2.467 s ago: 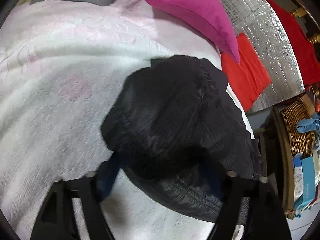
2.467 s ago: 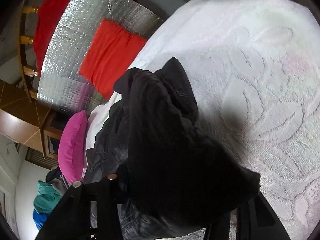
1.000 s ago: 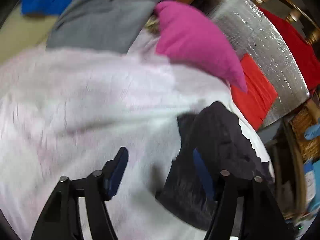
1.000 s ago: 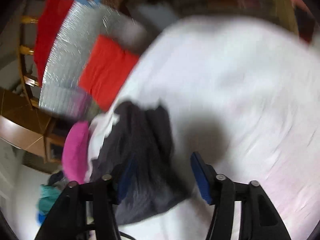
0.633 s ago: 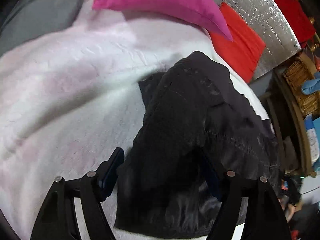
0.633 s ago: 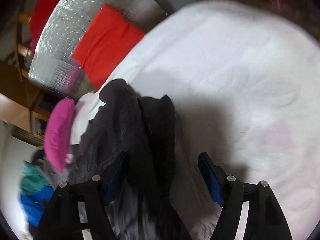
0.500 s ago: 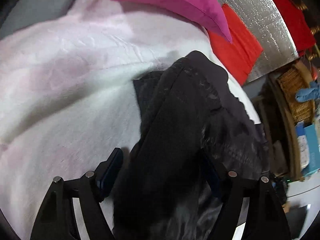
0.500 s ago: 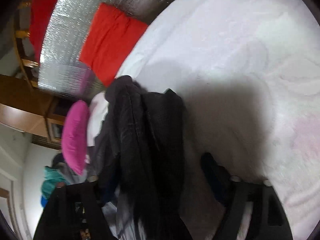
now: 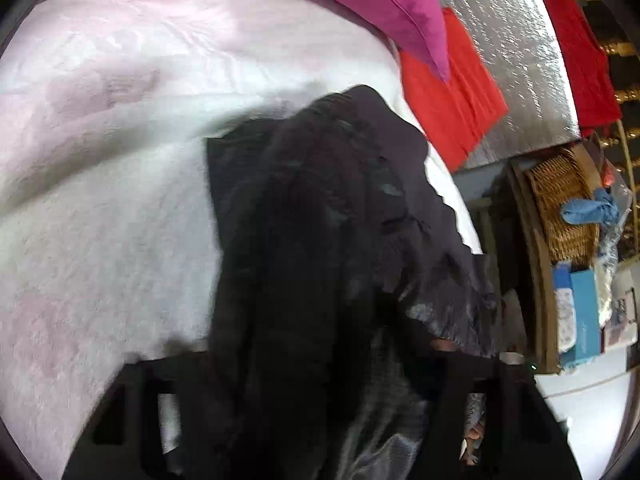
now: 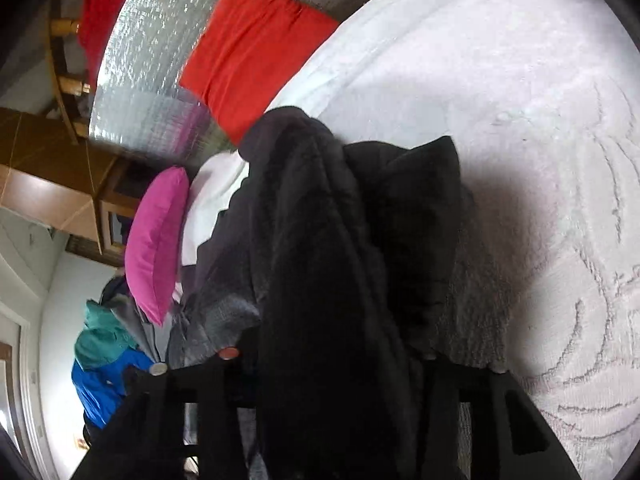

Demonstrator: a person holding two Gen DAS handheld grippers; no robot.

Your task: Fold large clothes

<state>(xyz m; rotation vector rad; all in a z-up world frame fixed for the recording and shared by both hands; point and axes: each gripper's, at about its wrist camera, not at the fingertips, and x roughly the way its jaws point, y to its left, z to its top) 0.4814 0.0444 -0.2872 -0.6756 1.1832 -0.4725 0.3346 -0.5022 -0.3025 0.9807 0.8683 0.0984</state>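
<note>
Your left gripper (image 9: 316, 364) and right gripper (image 10: 328, 364) both sit low against the black jacket (image 9: 320, 240), which lies bunched on the white blanket (image 9: 100, 220) near the edge of the bed, its folds draped over both sets of fingers. The cloth hides the fingertips in both views, so you cannot tell whether either gripper is clamped on it or standing wide. Beyond the jacket you have a pink pillow (image 10: 156, 240) and a red cloth (image 10: 252, 48) against silver foil (image 9: 508, 52).
</note>
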